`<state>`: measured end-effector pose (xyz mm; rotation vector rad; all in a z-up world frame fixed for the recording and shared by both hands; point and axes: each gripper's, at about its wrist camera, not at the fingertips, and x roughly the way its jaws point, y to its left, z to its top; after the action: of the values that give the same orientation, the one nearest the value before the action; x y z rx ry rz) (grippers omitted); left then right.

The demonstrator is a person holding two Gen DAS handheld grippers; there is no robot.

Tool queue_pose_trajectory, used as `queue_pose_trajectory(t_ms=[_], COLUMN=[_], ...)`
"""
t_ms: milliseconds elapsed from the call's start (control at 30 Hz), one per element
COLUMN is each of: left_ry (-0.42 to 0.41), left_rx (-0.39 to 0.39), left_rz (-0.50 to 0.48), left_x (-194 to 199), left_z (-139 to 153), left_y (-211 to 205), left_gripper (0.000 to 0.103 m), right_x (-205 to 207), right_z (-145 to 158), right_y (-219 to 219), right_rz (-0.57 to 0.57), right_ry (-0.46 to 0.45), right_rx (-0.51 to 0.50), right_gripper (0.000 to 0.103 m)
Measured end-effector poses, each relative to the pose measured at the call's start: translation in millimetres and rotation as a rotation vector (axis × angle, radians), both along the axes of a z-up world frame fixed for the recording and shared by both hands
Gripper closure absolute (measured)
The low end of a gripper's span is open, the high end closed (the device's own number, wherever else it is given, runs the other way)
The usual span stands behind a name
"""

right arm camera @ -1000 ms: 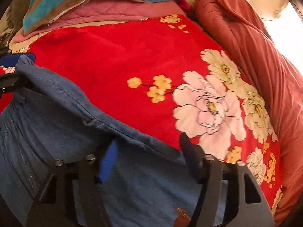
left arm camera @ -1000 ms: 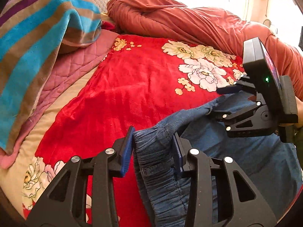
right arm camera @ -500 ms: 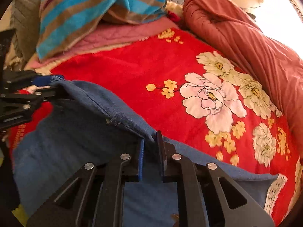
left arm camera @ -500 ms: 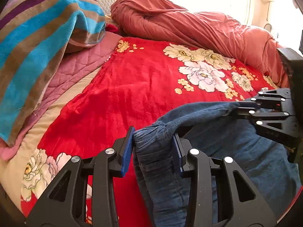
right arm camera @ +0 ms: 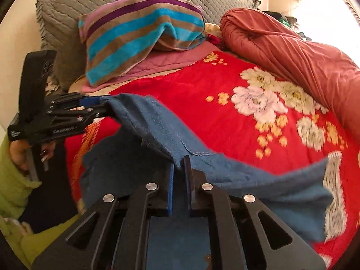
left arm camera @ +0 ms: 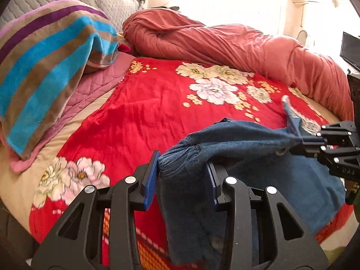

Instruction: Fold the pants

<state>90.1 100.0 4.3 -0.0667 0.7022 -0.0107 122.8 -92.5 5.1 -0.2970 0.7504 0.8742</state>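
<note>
While clamped on the gathered waistband of the blue denim pants [left arm camera: 236,148], left gripper [left arm camera: 182,175] raised above the red floral blanket [left arm camera: 146,103]. Right gripper [right arm camera: 178,175] pinched tight on the same waistband edge farther along; cloth stretched between both, rest hanging over the blanket's near part.

Left hand-held gripper [left arm camera: 182,175]: matte black angular fingers with triangular cut-outs, round silver screw heads, blue ribbed pads. Right hand-held gripper [right arm camera: 178,175]: same black frame, silver screws, blue pads. Small white lettering on the left unit's side; fuzzy lime-green sleeve [right arm camera: 13,180] behind its handle
</note>
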Motion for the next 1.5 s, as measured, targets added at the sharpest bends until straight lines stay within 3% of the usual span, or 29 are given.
queue_pose_trajectory(t_ms=[333, 633, 767, 967, 1067, 1267, 1433, 1500], left_ry=[0.038, 0.152, 0.176, 0.136, 0.089, 0.094, 0.221, 0.239], left_rx=[-0.029, -0.047, -0.06, -0.091, -0.135, -0.098, 0.013, 0.021], left_rz=[0.018, 0.035, 0.06, 0.135, 0.122, -0.043, -0.073, -0.062], left_x=[-46, -62, -70, -91, -95, -58, -36, -39], left_z=[-7, -36, -41, -22, -2, 11, -36, -50], left_y=[2, 4, 10, 26, 21, -35, -63, -59], left_gripper=[0.073, 0.068, 0.059, 0.058, 0.06, 0.06, 0.062, 0.062], right_x=[-77, -94, -95, -95, -95, -96, -99, -96], right_z=[-14, -52, -54, -56, -61, -60, -44, -34], right_y=[7, 16, 17, 16, 17, 13, -3, -11], right_rz=[0.1, 0.115, 0.109, 0.122, 0.127, 0.143, 0.141, 0.11], right_ry=[0.08, 0.138, 0.147, 0.149, 0.16, 0.181, 0.181, 0.147], right_rx=[0.012, -0.069, -0.072, -0.075, -0.081, -0.063, -0.019, 0.003], right_gripper=[0.096, 0.095, 0.095, 0.093, 0.092, 0.087, 0.086, 0.084])
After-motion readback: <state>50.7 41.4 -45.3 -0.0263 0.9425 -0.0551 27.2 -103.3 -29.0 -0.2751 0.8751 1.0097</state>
